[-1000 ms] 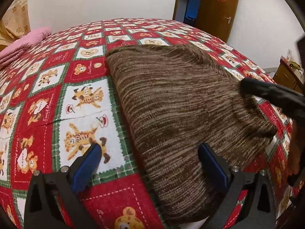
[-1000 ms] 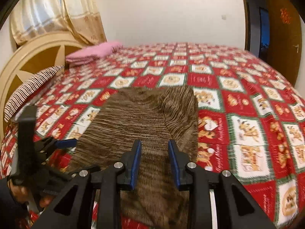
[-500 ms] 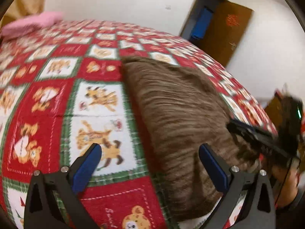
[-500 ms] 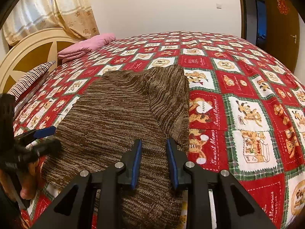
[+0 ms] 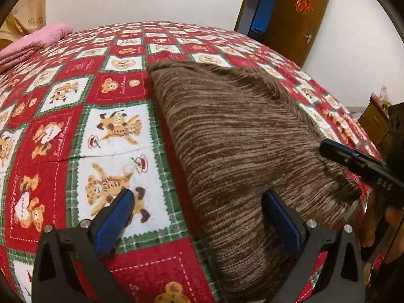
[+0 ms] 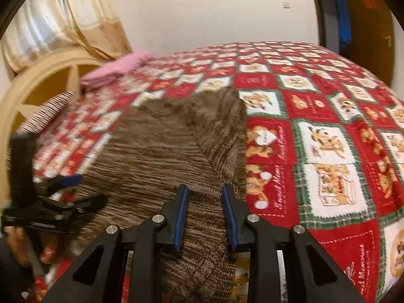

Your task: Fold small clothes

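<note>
A brown striped knit garment [image 5: 237, 136] lies flat on the red bear-print bedspread [image 5: 83, 131]; it also shows in the right wrist view [image 6: 171, 151]. My left gripper [image 5: 199, 217] is wide open and empty over the garment's near left edge, one finger over the bedspread, the other over the knit. My right gripper [image 6: 204, 217] is partly open, its blue pads either side of a strip of the garment's near right edge. Whether the pads touch the cloth I cannot tell. The right gripper's finger also shows at the right of the left wrist view [image 5: 358, 166].
A folded pink cloth [image 6: 118, 68] lies at the far end of the bed by a wooden headboard [image 6: 50, 80] and a striped pillow [image 6: 43, 113]. A brown door [image 5: 295, 20] and a wooden cabinet [image 5: 376, 123] stand beyond the bed's right side.
The left wrist view swung aside and came back to about where it was. The right gripper has risen and tilted a little; its jaws stay at about the same gap. The garment has not moved.
</note>
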Available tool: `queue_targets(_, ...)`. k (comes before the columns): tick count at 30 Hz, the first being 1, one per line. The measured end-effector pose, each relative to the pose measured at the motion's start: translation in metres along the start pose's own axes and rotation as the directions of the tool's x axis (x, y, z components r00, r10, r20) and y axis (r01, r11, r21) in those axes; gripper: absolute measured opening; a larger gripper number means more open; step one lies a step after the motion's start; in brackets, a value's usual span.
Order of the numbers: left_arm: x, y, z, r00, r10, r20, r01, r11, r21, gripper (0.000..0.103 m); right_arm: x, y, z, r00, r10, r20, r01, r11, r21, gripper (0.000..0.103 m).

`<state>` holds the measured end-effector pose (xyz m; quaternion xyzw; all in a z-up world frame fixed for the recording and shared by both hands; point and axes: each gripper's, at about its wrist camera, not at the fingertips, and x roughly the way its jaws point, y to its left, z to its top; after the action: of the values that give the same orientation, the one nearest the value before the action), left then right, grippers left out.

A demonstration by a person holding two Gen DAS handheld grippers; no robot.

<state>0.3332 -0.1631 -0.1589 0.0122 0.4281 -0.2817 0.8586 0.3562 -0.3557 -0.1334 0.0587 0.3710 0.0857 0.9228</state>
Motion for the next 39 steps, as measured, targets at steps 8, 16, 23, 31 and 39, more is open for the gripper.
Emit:
queue_targets(8, 0.004, -0.008, 0.001, 1.0, 0.031, -0.006, -0.031, 0.999, 0.026, 0.103, 0.005, -0.02, 0.052, 0.995, -0.02, 0.1, 0.012, 0.997, 0.078, 0.053)
queue_targets(16, 0.002, -0.004, 0.0, 1.0, 0.007, 0.004, -0.007, 1.0, 0.017, 0.103, 0.088, -0.045, 0.086, 0.994, 0.011, -0.106, 0.006, 0.987, 0.158, 0.01)
queue_targets(23, -0.002, 0.004, 0.001, 0.998, -0.054, 0.023, 0.054, 0.998, -0.011, 0.103, 0.086, -0.094, 0.073, 0.997, 0.014, -0.071, 0.01, 0.947, 0.32, 0.003)
queue_targets(31, -0.006, 0.004, 0.0, 0.994, -0.097, 0.048, 0.098, 0.995, -0.02, 0.095, 0.057, -0.082, 0.06, 0.962, 0.271, 0.045, -0.269, 0.896, 0.353, 0.081)
queue_targets(39, 0.001, -0.002, 0.0, 0.998, -0.066, 0.017, 0.066, 0.998, 0.014, 0.095, 0.089, -0.066, 0.067, 0.963, 0.26, -0.078, -0.227, 0.928, 0.295, 0.059)
